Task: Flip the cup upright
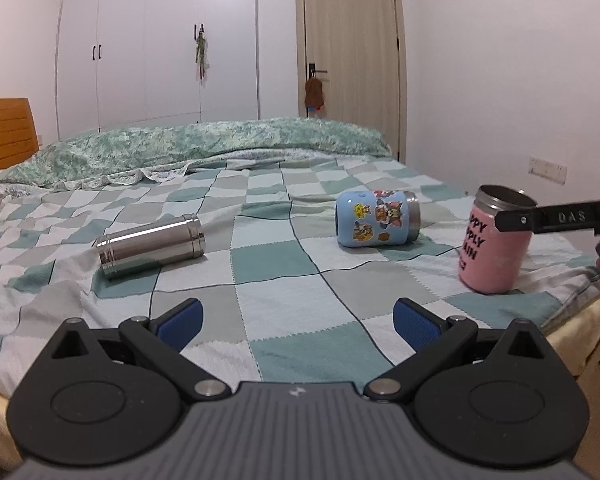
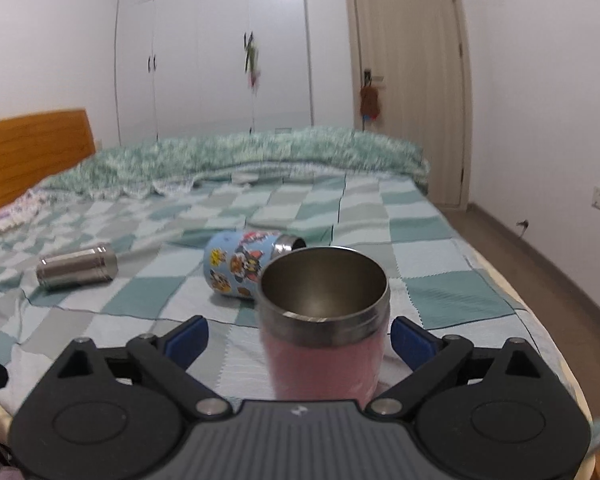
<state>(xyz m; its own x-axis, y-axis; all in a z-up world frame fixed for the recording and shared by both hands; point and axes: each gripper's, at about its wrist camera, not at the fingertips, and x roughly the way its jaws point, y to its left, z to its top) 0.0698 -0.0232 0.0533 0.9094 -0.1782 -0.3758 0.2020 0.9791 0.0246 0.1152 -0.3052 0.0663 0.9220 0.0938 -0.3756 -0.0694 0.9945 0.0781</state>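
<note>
A pink cup (image 2: 324, 328) with a steel rim stands upright on the checked bedspread, mouth up, between the open fingers of my right gripper (image 2: 300, 338); the pads are apart from its sides. It also shows in the left wrist view (image 1: 494, 242) at the right, with a right-gripper finger (image 1: 556, 218) beside its rim. A blue cartoon cup (image 1: 376, 218) lies on its side mid-bed, also visible in the right wrist view (image 2: 244, 268). A steel cup (image 1: 150, 246) lies on its side to the left. My left gripper (image 1: 298, 322) is open and empty above the bedspread.
The bed's checked cover (image 1: 276, 292) is wrinkled. A green quilt (image 1: 204, 144) is bunched along the far side. A wooden headboard (image 2: 32, 148) is at left. The bed's right edge (image 2: 540, 320) drops to the floor. Wardrobe and door stand behind.
</note>
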